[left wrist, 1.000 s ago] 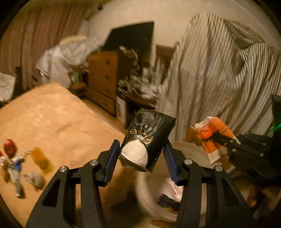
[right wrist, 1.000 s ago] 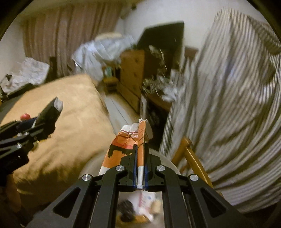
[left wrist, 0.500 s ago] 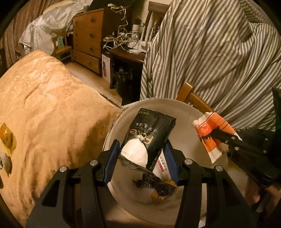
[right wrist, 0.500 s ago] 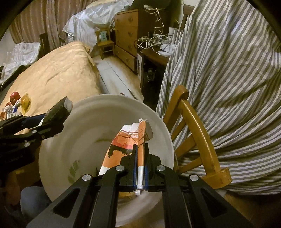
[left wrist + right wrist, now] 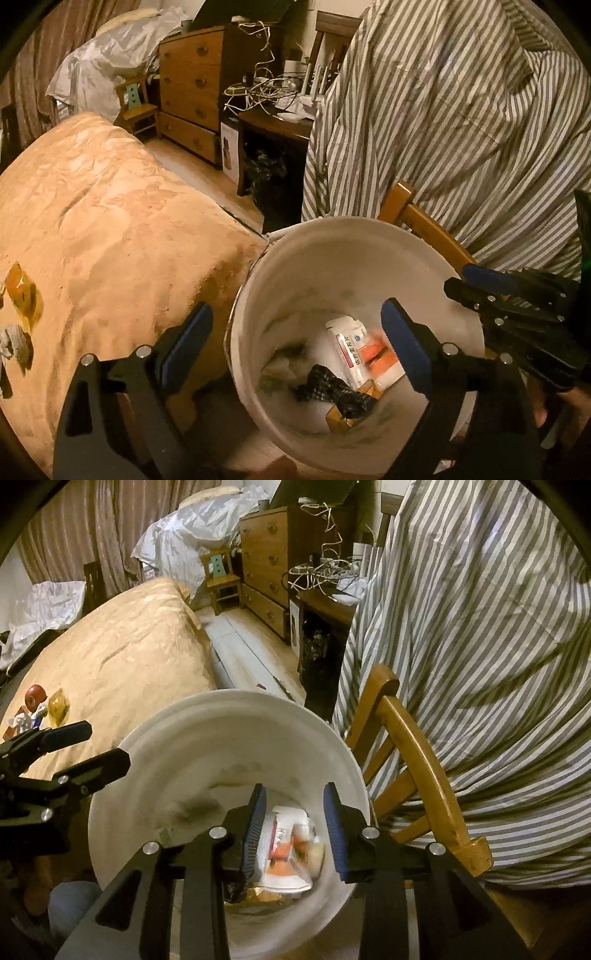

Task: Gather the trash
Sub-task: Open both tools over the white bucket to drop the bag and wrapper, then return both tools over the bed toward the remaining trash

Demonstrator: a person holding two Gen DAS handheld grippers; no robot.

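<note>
We hold both grippers over the white bucket point(image 5: 258, 288), tilted down so released trash falls inside; the left gripper point(image 5: 295, 347) has just been opening, fingers spread wide and empty; the right gripper point(image 5: 293, 827) has just been opening too, fingers parted on nothing; the orange-and-white wrapper point(image 5: 286, 853) lies on the bucket's floor, long axis running near to far; more scraps point(image 5: 22, 299) wait on the bed point(image 5: 110, 221), far left.

Wrappers point(image 5: 364, 349) inside white bucket point(image 5: 332, 240)
</note>
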